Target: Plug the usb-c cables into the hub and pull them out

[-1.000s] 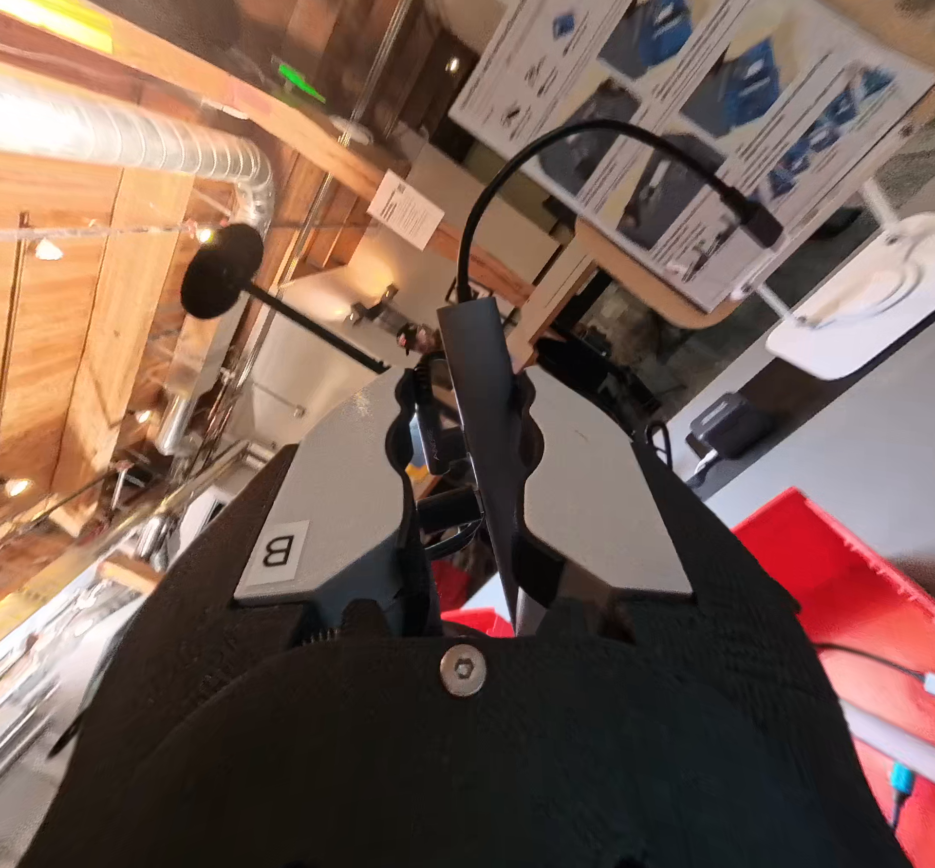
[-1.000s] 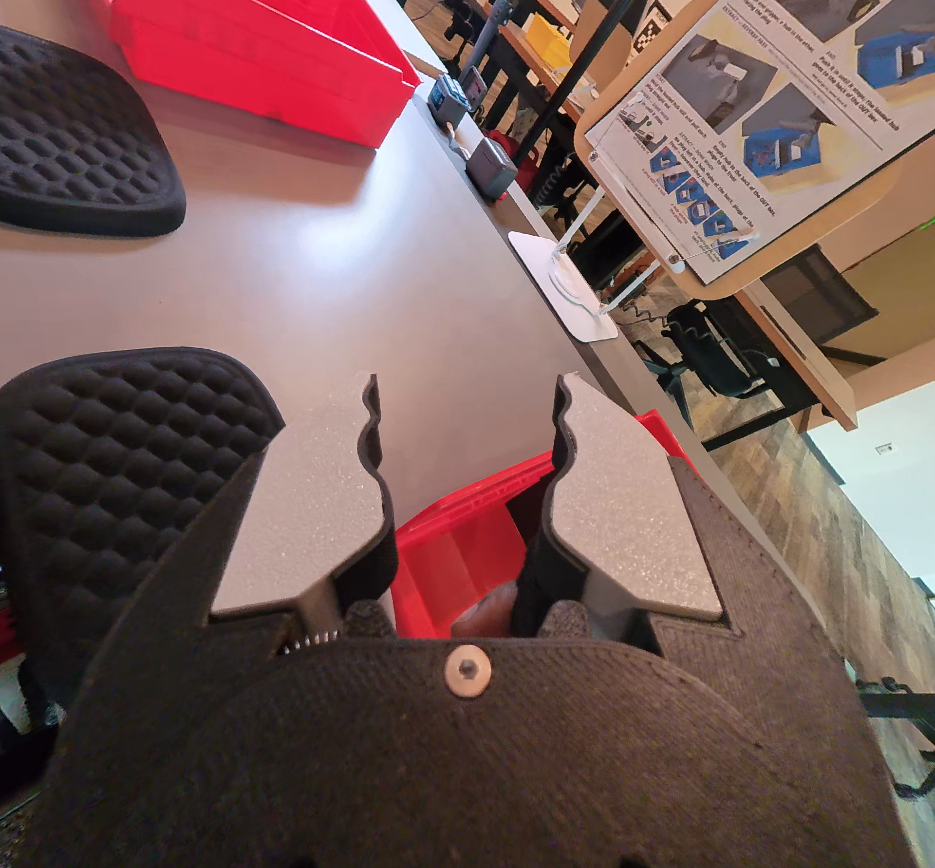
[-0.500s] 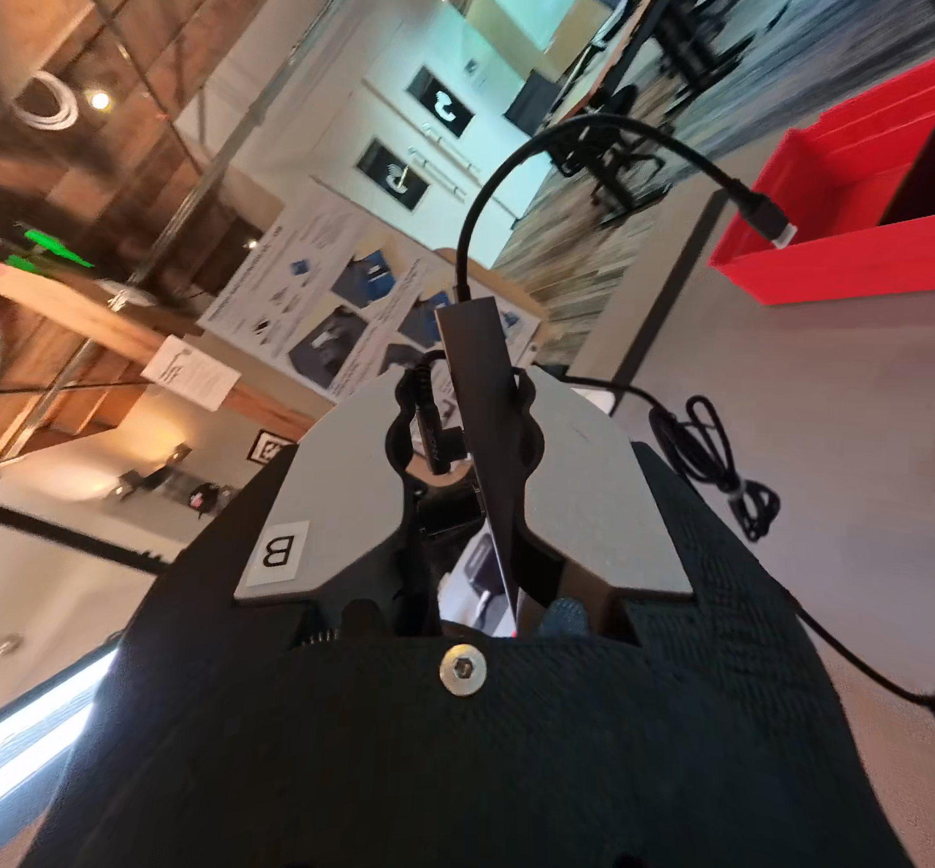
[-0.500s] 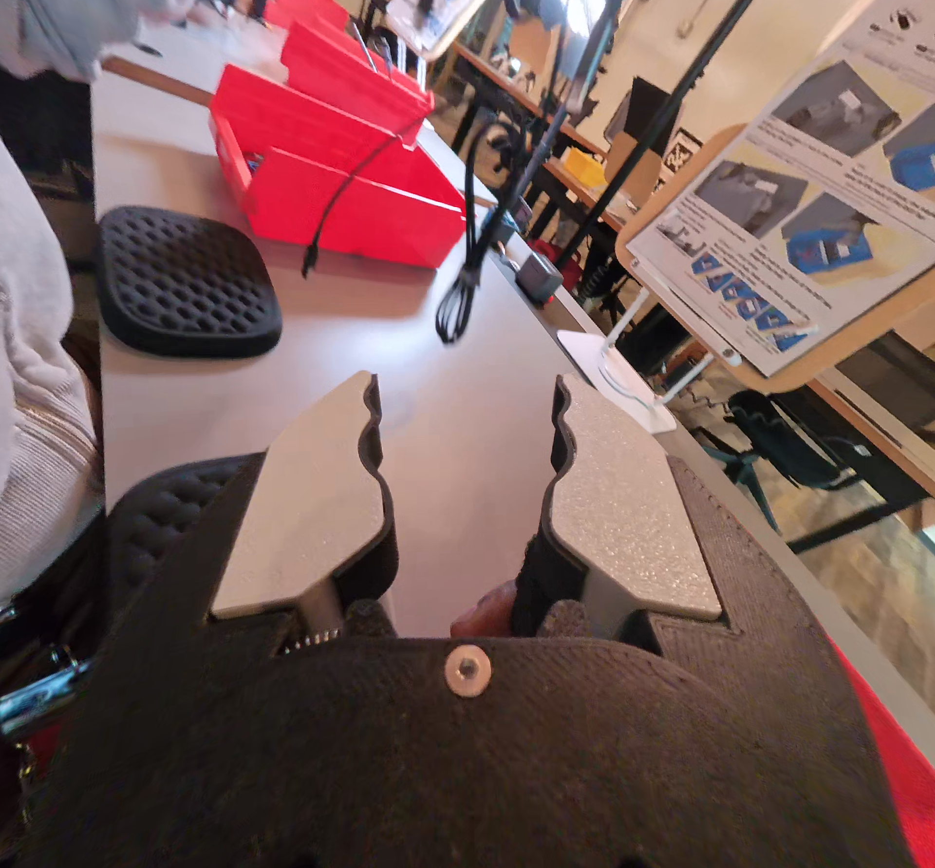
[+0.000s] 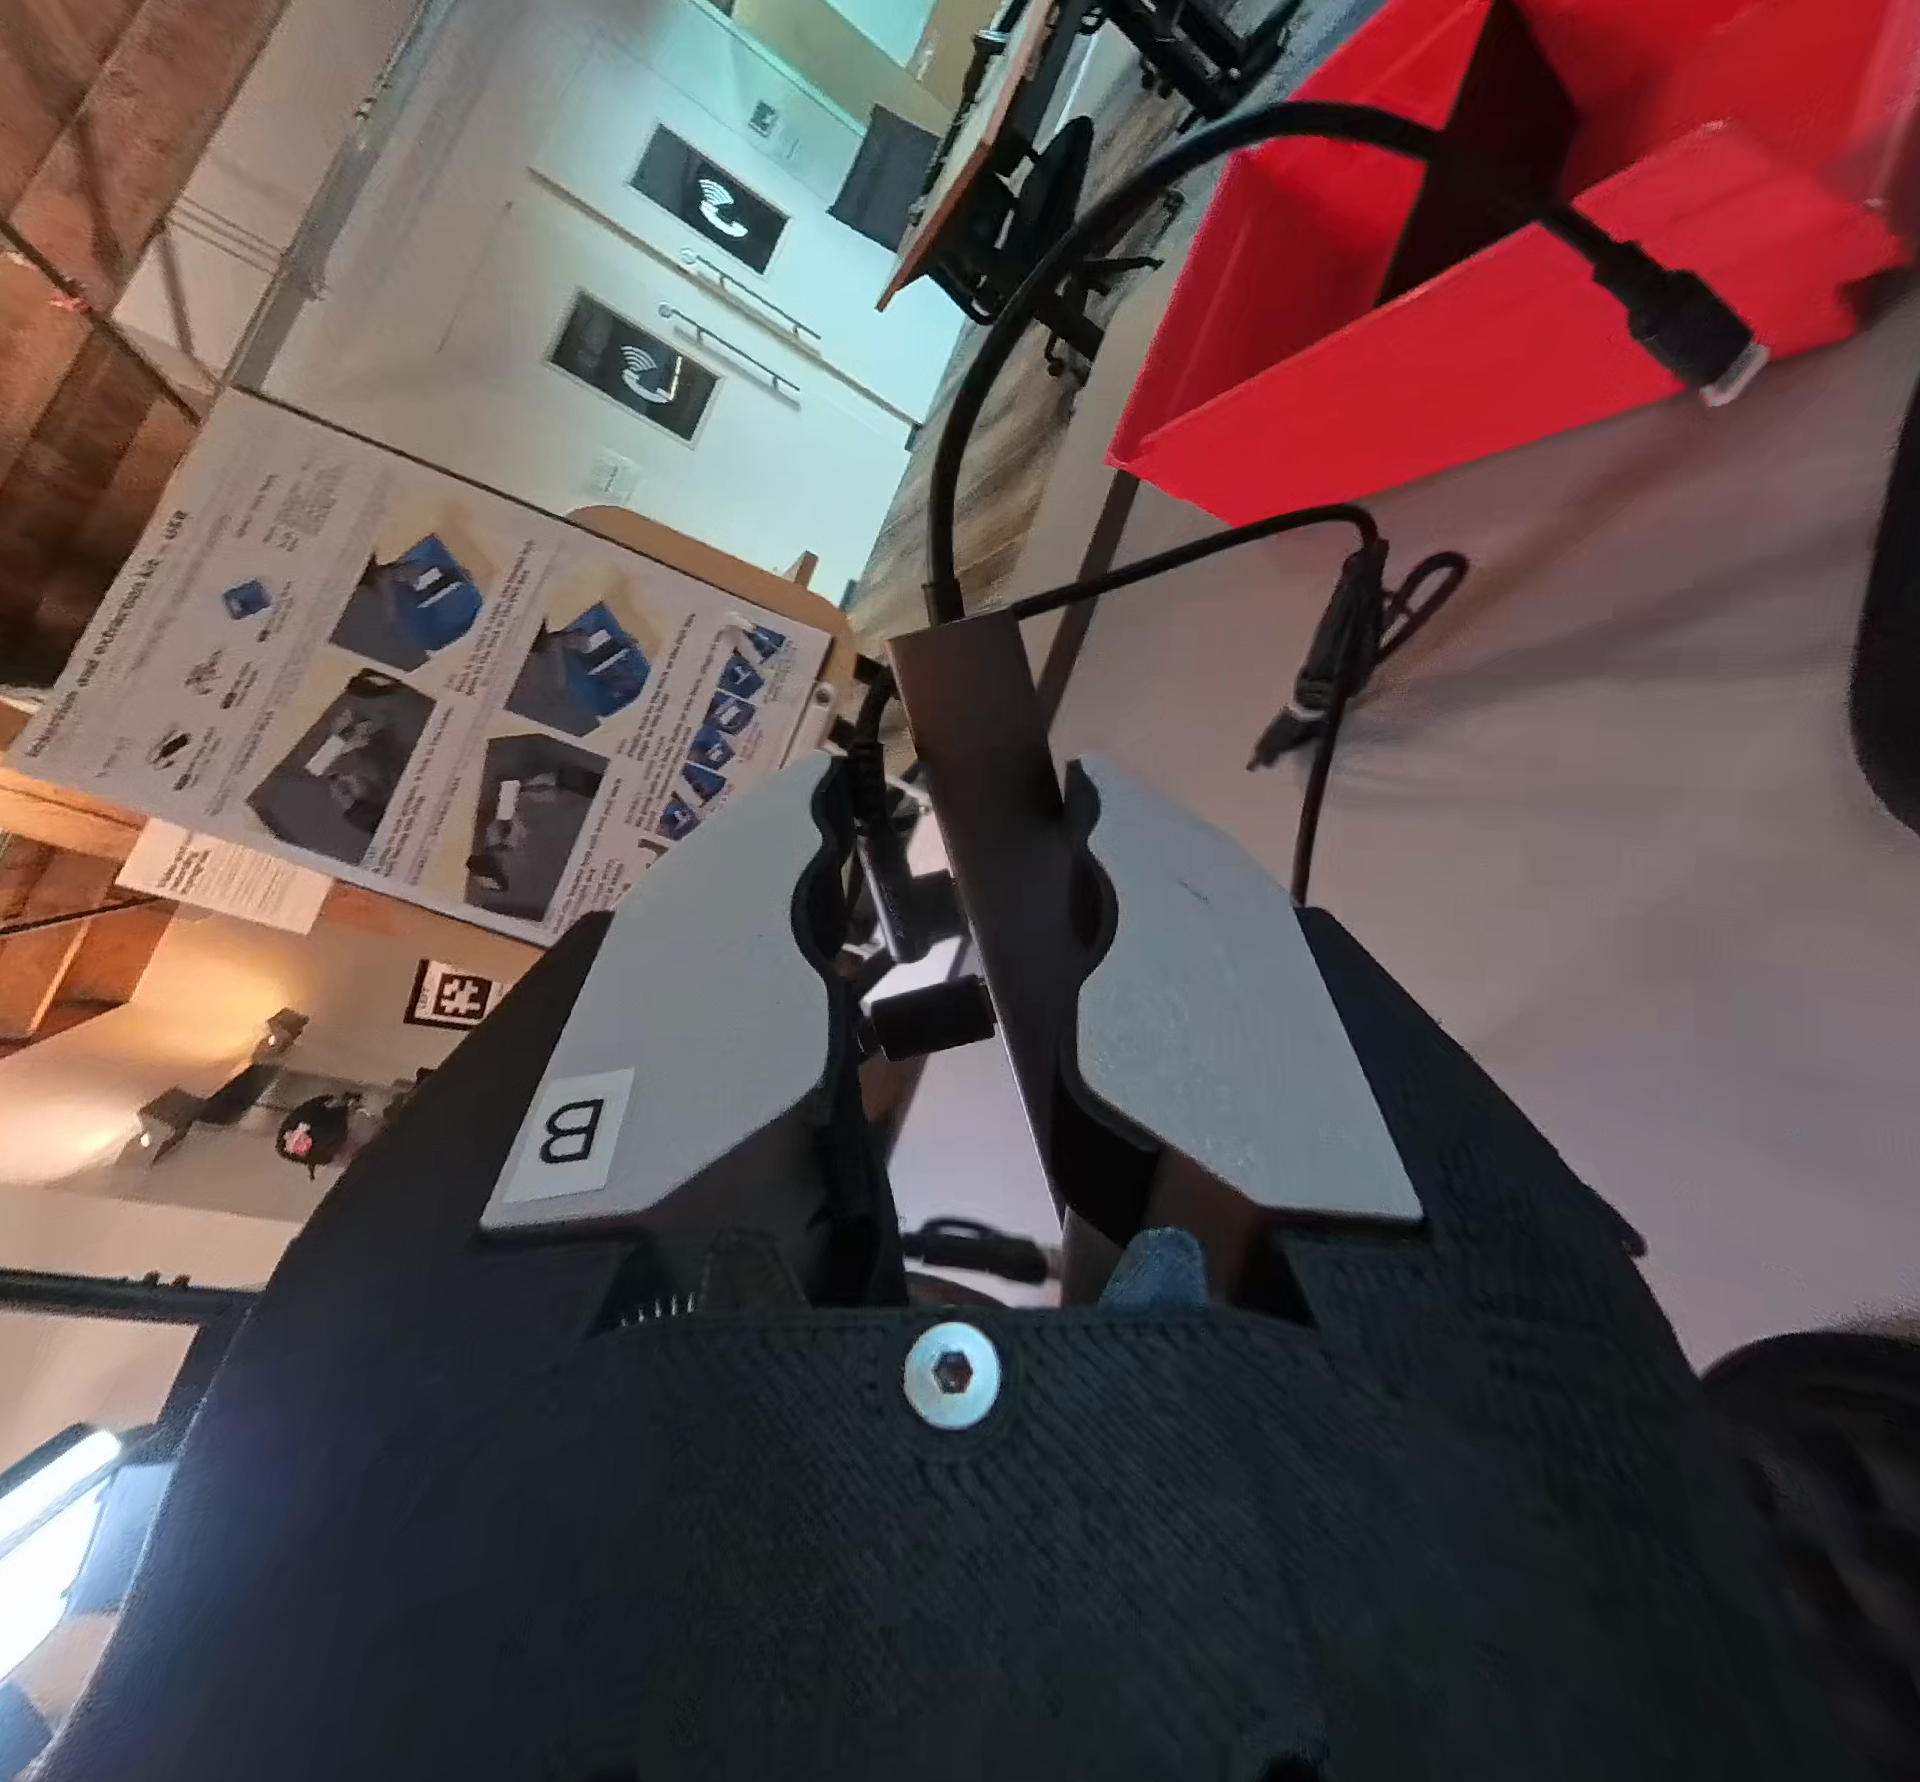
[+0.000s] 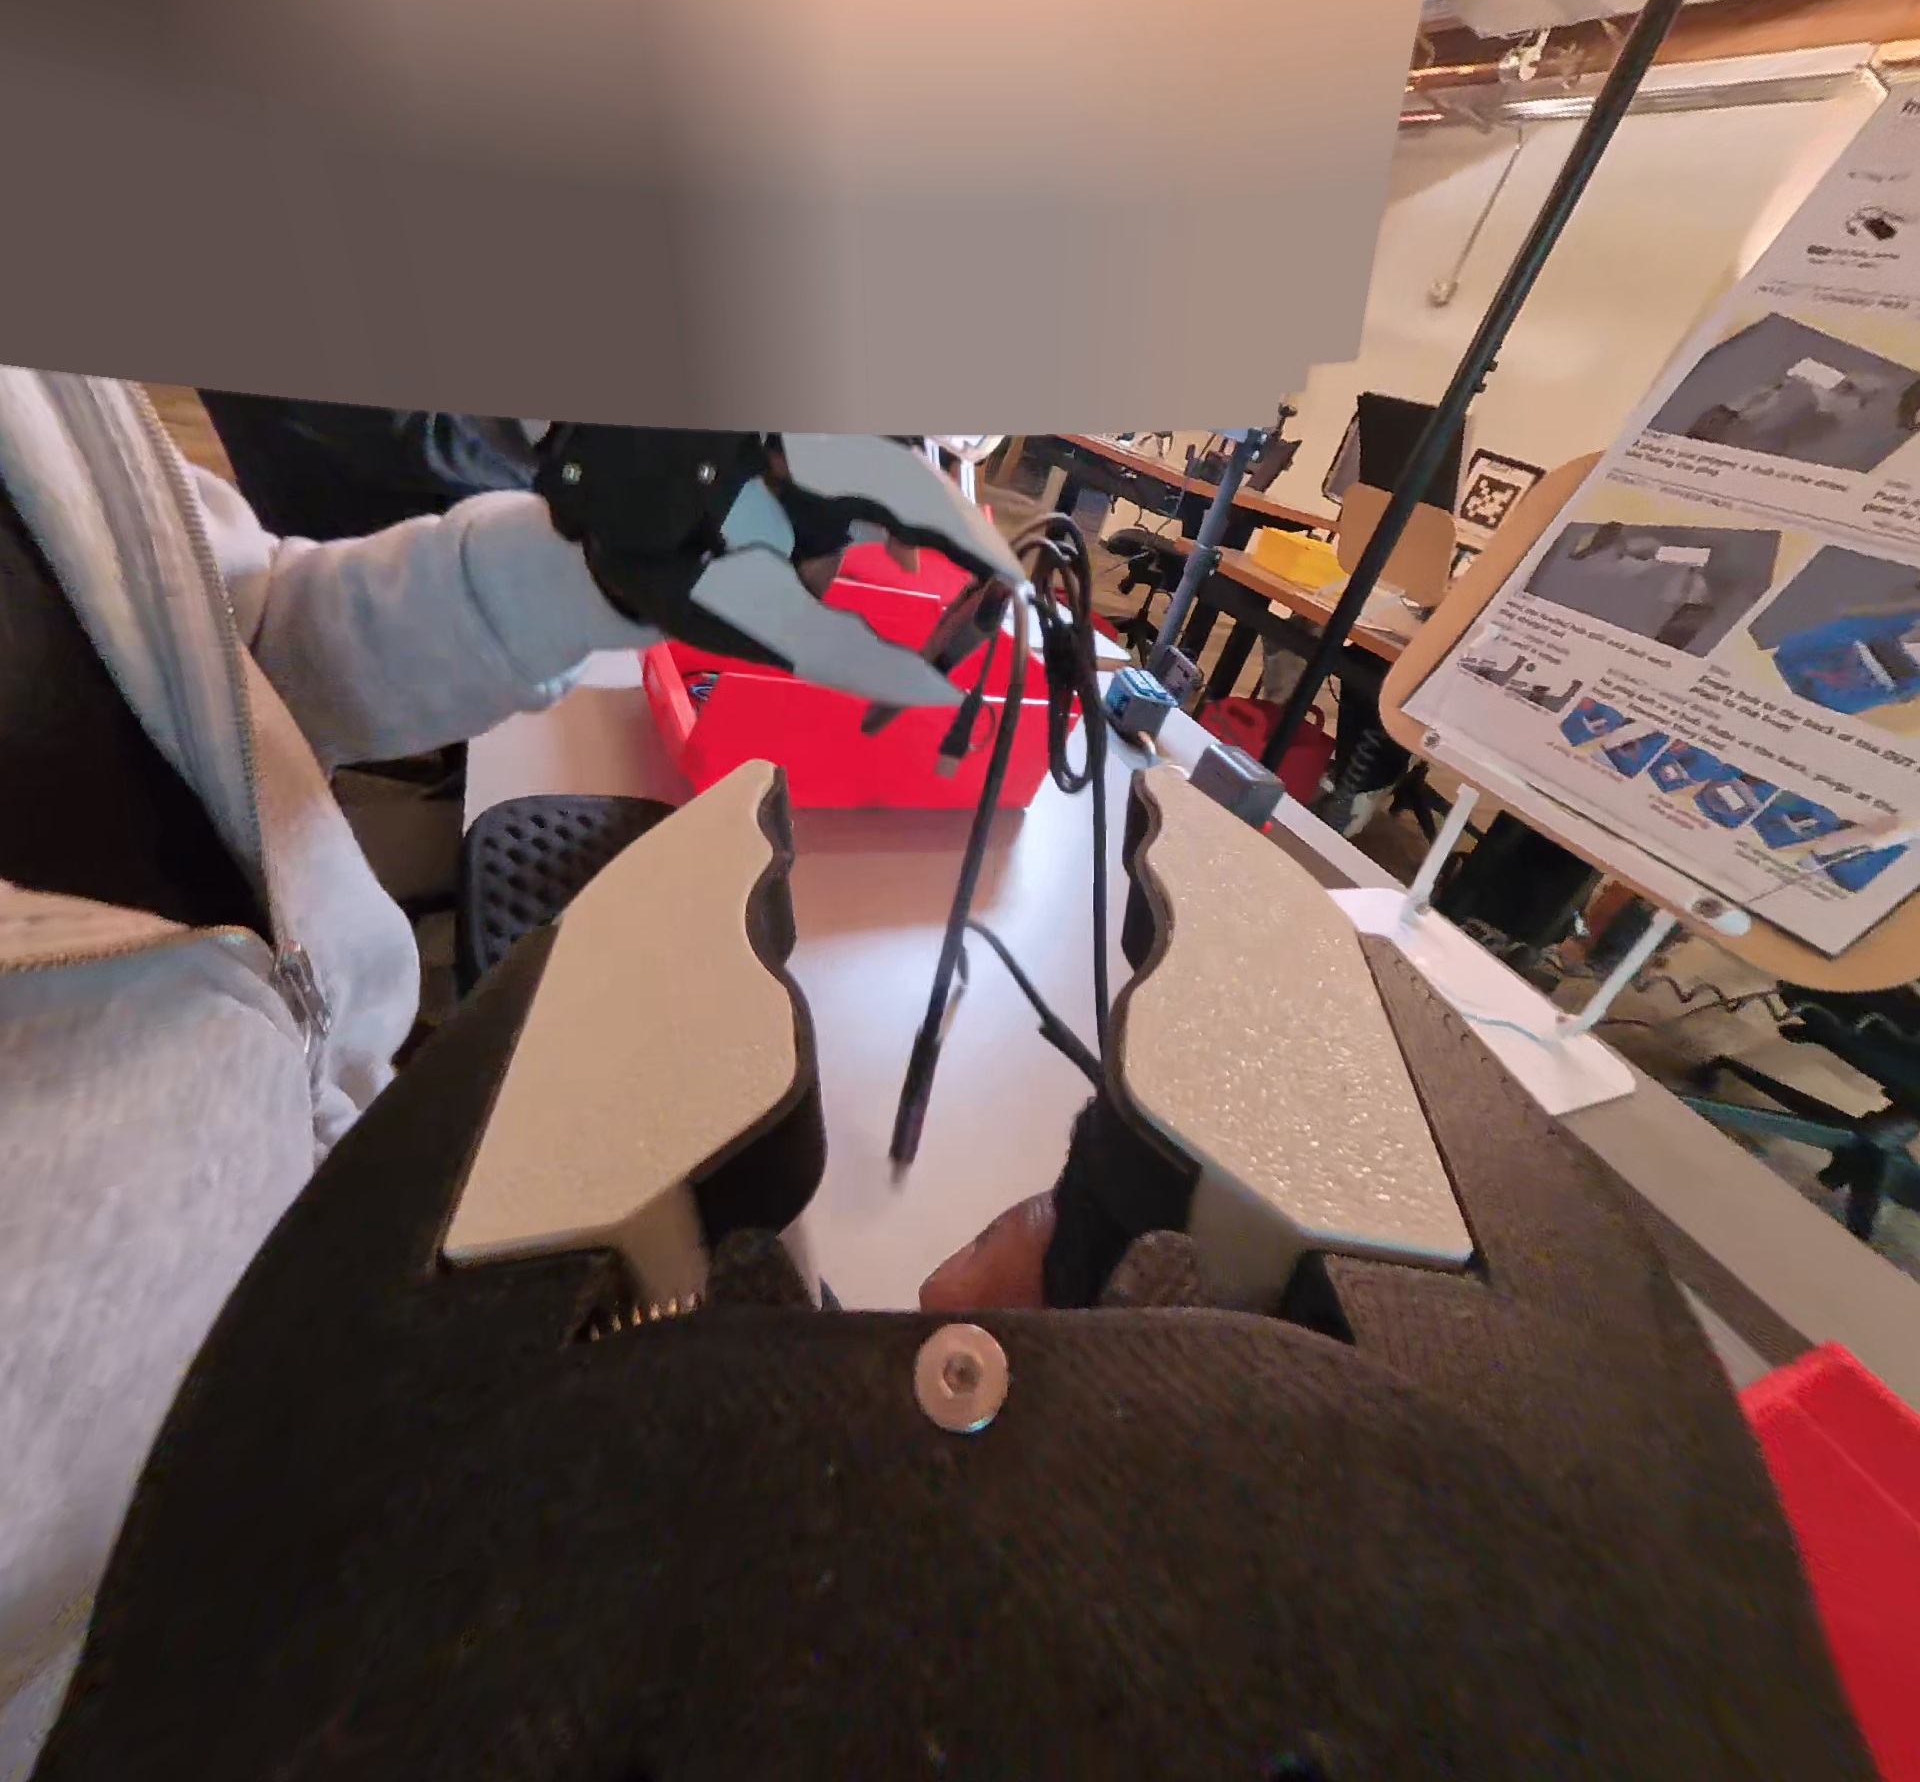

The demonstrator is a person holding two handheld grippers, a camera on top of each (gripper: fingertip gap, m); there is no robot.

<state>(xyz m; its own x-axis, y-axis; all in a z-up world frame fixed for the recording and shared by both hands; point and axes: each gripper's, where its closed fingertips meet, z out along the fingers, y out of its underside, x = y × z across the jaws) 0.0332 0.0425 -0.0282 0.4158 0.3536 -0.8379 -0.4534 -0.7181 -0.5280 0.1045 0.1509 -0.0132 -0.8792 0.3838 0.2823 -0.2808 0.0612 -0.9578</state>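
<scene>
In the left wrist view my left gripper (image 5: 951, 776) is shut on a slim dark grey hub (image 5: 977, 724), with black plugs (image 5: 920, 1015) on the hub's left side pressed by the left pad. The hub's own black cable (image 5: 1039, 278) arcs up and right to a plug (image 5: 1683, 340). A tied black cable (image 5: 1340, 652) hangs to the right. The right wrist view shows the left gripper (image 6: 987, 641) held up over the table, with cables (image 6: 1070, 672) dangling from it. My right gripper (image 6: 956, 787) is open; a dangling cable's plug end (image 6: 914, 1098) hangs between its fingers, untouched.
A red bin (image 6: 831, 735) stands behind the left gripper, also in the left wrist view (image 5: 1455, 330). A black dimpled mat (image 6: 530, 859) lies at left. Small adapters (image 6: 1236, 787) sit at the table's edge. An instruction board (image 6: 1714, 652) on a white stand (image 6: 1475, 1005) is at right. Spacing between my two grippers at the tips: around 15 centimeters.
My left gripper has swung down toward the table, still holding the hub. My right gripper has turned to face it, so the dangling cables now hang between its open fingers.
</scene>
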